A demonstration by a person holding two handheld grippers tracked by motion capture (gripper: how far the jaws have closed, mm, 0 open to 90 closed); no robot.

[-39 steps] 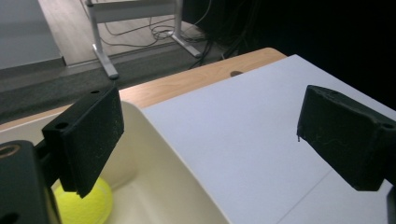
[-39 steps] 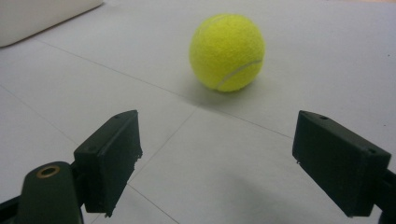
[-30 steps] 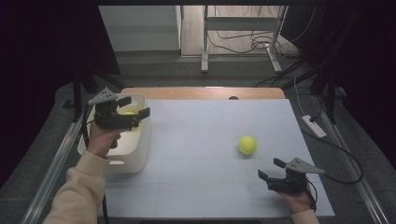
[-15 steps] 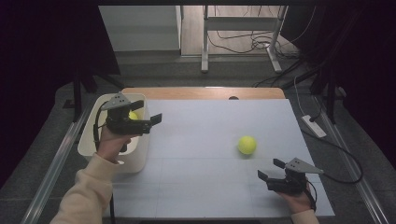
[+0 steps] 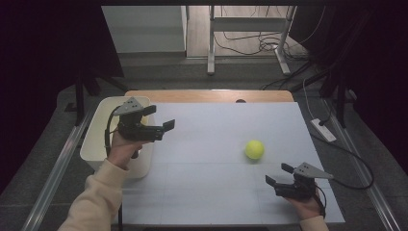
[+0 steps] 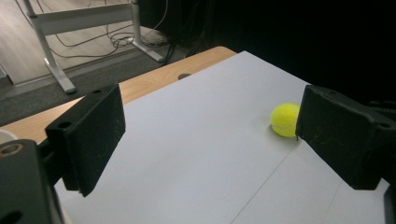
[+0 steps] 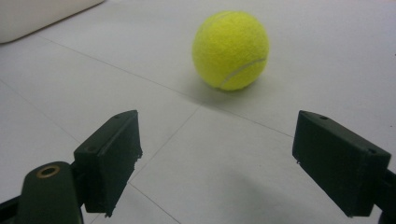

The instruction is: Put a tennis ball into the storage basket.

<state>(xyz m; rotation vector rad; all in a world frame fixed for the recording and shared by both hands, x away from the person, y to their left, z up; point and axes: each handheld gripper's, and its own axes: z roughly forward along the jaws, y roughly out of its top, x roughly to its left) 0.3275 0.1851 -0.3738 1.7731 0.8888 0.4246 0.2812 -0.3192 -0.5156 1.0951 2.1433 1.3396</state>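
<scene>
Your right tool [image 5: 280, 176] sits low at the near right of the worktop [image 5: 211, 144] with its jaws wide and empty, and the tennis ball [image 5: 254, 149] lies just beyond it, so I judge the grasp is next; centre the ball between the jaws before closing, since it will likely roll if nudged. Your left tool [image 5: 161, 118], also wide and empty, hovers by the white bin [image 5: 98, 139] at the left; the ball is bright yellow, fuzzy, with a pale seam.

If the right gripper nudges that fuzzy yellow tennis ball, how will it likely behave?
The fuzzy yellow tennis ball is round and sits free on the flat white table, so it would probably roll away. Its felt nap likely grips the pads well. The open right gripper looks wide enough to straddle it.
</scene>
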